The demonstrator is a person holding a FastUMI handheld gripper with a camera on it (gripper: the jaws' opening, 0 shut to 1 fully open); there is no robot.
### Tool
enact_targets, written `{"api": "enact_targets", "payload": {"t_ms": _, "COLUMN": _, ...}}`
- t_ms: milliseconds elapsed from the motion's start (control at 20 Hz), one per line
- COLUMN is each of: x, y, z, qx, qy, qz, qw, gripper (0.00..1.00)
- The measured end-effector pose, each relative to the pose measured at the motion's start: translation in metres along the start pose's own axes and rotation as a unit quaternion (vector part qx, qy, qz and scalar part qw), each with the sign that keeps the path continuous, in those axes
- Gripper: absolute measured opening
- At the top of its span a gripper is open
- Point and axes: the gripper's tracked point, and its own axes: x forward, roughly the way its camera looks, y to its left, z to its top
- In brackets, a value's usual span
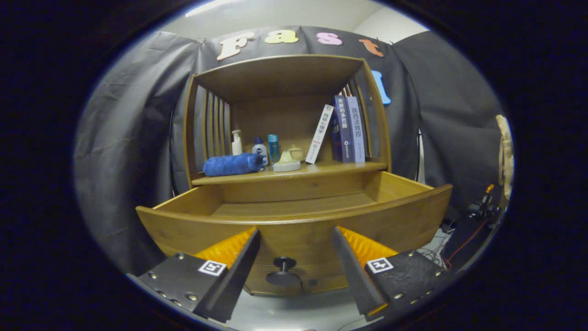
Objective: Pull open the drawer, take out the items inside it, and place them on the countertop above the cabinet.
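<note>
The wooden drawer [294,230] stands pulled out toward me, and the part of its floor that I see is bare. Its dark round knob [284,271] sits on the front panel, between my two fingers and a little below their tips. My gripper [296,234] is open, fingers spread wide in front of the drawer front, nothing held. Above the drawer is the cabinet's countertop [321,171]. On it lies a rolled blue towel [233,164] at the left, beside a pump bottle [236,143], two small bottles [266,149] and a pale ceramic pot [288,162].
Several books [345,128] lean at the right of the countertop under the cabinet's upper shelf [280,73]. Slatted side walls [216,128] close the shelf space. Cables and gear [482,207] lie on the floor at the right.
</note>
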Motion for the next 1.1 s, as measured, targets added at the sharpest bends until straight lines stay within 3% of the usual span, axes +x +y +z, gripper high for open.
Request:
{"api": "enact_targets", "payload": {"t_ms": 450, "x": 0.026, "y": -0.006, "z": 0.005, "qx": 0.009, "qy": 0.011, "qz": 0.019, "qw": 1.000, "gripper": 0.99}}
{"api": "enact_targets", "payload": {"t_ms": 1100, "x": 0.060, "y": -0.001, "z": 0.013, "qx": 0.010, "qy": 0.010, "qz": 0.014, "qw": 1.000, "gripper": 0.99}}
